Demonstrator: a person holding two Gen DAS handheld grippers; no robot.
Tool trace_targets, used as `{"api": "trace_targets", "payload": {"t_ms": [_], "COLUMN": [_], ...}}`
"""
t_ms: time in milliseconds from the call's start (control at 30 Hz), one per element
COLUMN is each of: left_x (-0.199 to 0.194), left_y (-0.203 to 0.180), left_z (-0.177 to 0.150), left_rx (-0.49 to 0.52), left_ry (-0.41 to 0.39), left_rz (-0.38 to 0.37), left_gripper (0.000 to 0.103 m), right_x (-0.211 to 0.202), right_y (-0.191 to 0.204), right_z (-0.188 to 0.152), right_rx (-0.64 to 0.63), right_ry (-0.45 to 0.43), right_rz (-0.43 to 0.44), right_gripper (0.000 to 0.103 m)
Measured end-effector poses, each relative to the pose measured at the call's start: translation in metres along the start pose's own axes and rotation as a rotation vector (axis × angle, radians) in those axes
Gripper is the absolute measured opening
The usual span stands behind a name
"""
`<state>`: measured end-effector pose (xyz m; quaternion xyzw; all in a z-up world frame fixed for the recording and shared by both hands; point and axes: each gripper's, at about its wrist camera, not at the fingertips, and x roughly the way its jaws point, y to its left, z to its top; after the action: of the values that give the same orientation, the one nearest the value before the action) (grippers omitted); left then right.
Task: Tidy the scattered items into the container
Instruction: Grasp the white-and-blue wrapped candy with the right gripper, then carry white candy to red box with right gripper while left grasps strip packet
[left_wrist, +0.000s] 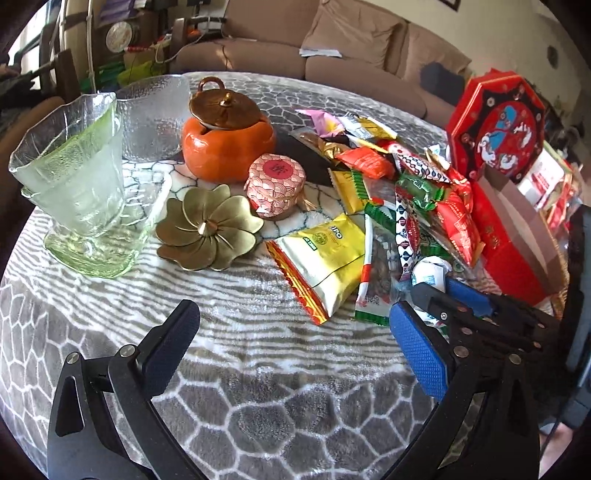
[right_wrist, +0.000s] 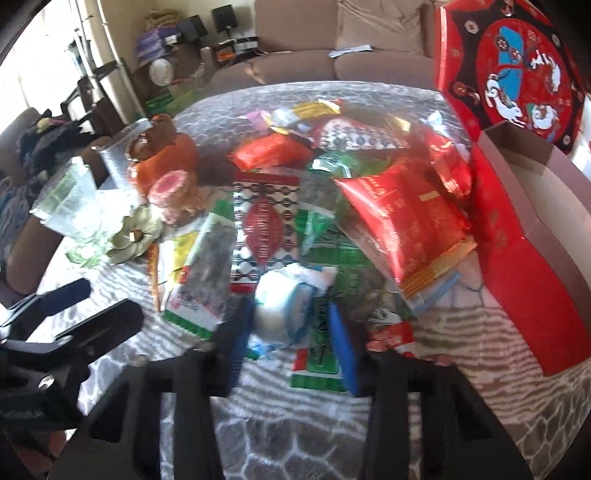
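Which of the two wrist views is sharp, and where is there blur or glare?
Left wrist view: sharp, with crisp print on the yellow packet; daylight glare at the upper left edge. Right wrist view: motion-blurred throughout, the white wrapped sweet and orange pot smeared; window glare washes out the left side.

Bare grey patterned cloth (left_wrist: 280, 369) lies open before my left gripper (left_wrist: 295, 332). To its right, heaped snack packets (left_wrist: 406, 192) crowd the way up against the red cardboard box (right_wrist: 517, 258); glass cups (left_wrist: 74, 192) block the left.
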<state>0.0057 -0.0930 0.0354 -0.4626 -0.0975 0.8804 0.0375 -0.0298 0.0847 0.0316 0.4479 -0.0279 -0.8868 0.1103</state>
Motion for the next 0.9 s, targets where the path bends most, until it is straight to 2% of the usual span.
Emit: {"api": "trace_targets", "payload": {"t_ms": [267, 367, 500, 533, 567, 667, 733, 767, 800, 900], "left_x": [0.010, 0.021, 0.036, 0.041, 0.046, 0.052, 0.050, 0.048, 0.047, 0.044], "left_y": [-0.029, -0.043, -0.062, -0.066, -0.068, -0.076, -0.078, -0.078, -0.078, -0.078], "left_z": [0.006, 0.008, 0.011, 0.012, 0.012, 0.012, 0.012, 0.012, 0.013, 0.016], "left_rx": [0.063, 0.081, 0.126, 0.133, 0.139, 0.156, 0.155, 0.150, 0.141, 0.115], "left_ry": [0.013, 0.037, 0.055, 0.064, 0.079, 0.070, 0.053, 0.045, 0.041, 0.035], "left_rz": [0.007, 0.012, 0.040, 0.055, 0.067, 0.098, 0.105, 0.107, 0.108, 0.097], "left_gripper": [0.103, 0.103, 0.102, 0.099, 0.086, 0.080, 0.065, 0.052, 0.045, 0.034], "right_x": [-0.043, -0.073, -0.107, -0.114, -0.118, -0.122, -0.115, -0.111, -0.105, -0.086], "right_y": [-0.023, -0.045, -0.078, -0.090, -0.102, -0.143, -0.163, -0.171, -0.179, -0.206], "right_z": [0.000, 0.005, 0.016, 0.019, 0.022, 0.027, 0.028, 0.027, 0.026, 0.022], "right_rx": [0.033, 0.064, 0.089, 0.100, 0.114, 0.157, 0.167, 0.171, 0.176, 0.210], "right_ry": [-0.038, -0.077, -0.129, -0.135, -0.140, -0.135, -0.116, -0.104, -0.090, -0.040], "right_rz": [0.017, 0.010, -0.041, -0.061, -0.079, -0.127, -0.162, -0.177, -0.190, -0.205], "right_gripper": [0.028, 0.028, 0.028, 0.028, 0.028, 0.028, 0.028, 0.028, 0.028, 0.028]}}
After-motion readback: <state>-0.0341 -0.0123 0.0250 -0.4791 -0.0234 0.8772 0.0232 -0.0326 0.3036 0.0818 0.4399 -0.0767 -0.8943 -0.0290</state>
